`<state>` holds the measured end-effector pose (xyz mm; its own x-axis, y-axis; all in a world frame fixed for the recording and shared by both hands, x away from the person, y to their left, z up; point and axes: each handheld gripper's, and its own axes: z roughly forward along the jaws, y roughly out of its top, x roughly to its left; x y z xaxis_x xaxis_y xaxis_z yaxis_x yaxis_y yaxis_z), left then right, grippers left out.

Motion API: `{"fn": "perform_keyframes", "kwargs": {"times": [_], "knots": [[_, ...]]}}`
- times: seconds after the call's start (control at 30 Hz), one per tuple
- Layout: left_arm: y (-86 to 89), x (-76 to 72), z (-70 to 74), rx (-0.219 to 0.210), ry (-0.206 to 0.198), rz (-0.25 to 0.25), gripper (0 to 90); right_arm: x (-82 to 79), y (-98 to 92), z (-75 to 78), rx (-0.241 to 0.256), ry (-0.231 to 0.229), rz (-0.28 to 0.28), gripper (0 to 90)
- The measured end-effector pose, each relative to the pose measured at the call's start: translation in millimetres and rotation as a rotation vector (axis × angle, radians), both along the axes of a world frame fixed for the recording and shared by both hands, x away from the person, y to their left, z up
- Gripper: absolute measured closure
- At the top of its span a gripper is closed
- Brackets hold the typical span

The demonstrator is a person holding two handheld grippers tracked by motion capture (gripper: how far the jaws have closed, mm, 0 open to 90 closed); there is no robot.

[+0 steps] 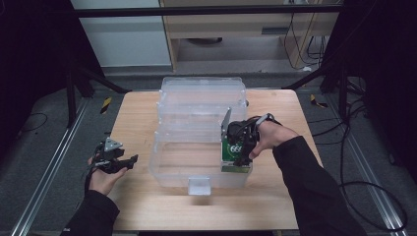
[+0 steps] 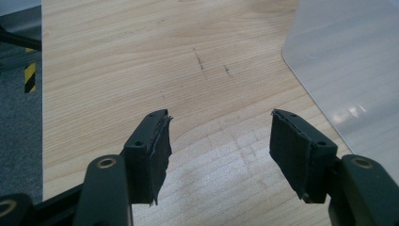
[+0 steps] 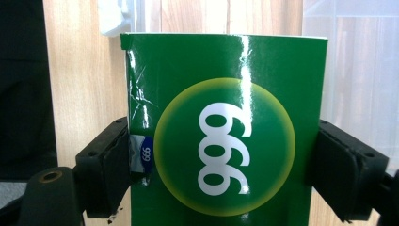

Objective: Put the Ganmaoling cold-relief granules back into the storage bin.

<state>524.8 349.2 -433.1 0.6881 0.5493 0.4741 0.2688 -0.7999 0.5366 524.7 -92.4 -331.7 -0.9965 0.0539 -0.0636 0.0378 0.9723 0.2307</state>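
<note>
Right gripper [image 3: 221,155] jaws clamp green box [image 3: 226,122] sides, above wooden table [image 3: 80,70]

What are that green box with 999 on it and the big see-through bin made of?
The green box looks like glossy printed cardboard: light glares off its face, and white crease lines mark one corner. The bin seems to be clear, slightly frosted plastic, since the wooden table shows through its walls. Neither can be confirmed by look alone.
</note>
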Motion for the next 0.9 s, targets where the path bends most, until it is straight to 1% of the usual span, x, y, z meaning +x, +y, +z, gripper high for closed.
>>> {"fn": "perform_keyframes", "kwargs": {"times": [0.03,0.23,0.3,0.43,0.5,0.57,0.63,0.7,0.9], "knots": [[0.1,0.2,0.2,0.002,-0.001,-0.003,37.9,-0.4,-0.3,0.3,-0.001,0.001,-0.008,16.9],[-0.4,0.8,0.8,0.011,-0.003,-0.014,37.9,-1.4,-0.5,-0.3,-0.006,-0.009,-0.005,17.1],[-0.2,1.7,1.4,0.021,-0.005,-0.026,37.9,-0.9,-0.6,-0.5,-0.003,-0.006,-0.009,17.1],[0.4,5.0,3.7,0.063,-0.011,-0.069,37.9,-0.5,-0.6,-0.8,-0.02,-0.001,-0.01,17.2],[1.1,7.8,6.2,0.099,-0.018,-0.107,37.9,-0.2,0.0,-1.2,-0.023,-0.001,-0.009,17.2],[1.9,11.3,9.5,0.146,-0.024,-0.155,37.9,-0.1,0.9,-2.2,-0.021,0.004,-0.009,17.1],[2.2,13.2,11.2,0.169,-0.028,-0.179,37.9,-0.5,2.0,-3.5,-0.02,0.005,-0.008,17.0],[2.2,13.9,11.6,0.176,-0.029,-0.186,37.9,-0.6,3.1,-4.8,-0.02,0.004,-0.006,17.0],[2.1,12.6,10.9,0.163,-0.028,-0.174,37.9,-1.3,5.1,-7.6,-0.014,-0.003,0.005,17.1]]}}
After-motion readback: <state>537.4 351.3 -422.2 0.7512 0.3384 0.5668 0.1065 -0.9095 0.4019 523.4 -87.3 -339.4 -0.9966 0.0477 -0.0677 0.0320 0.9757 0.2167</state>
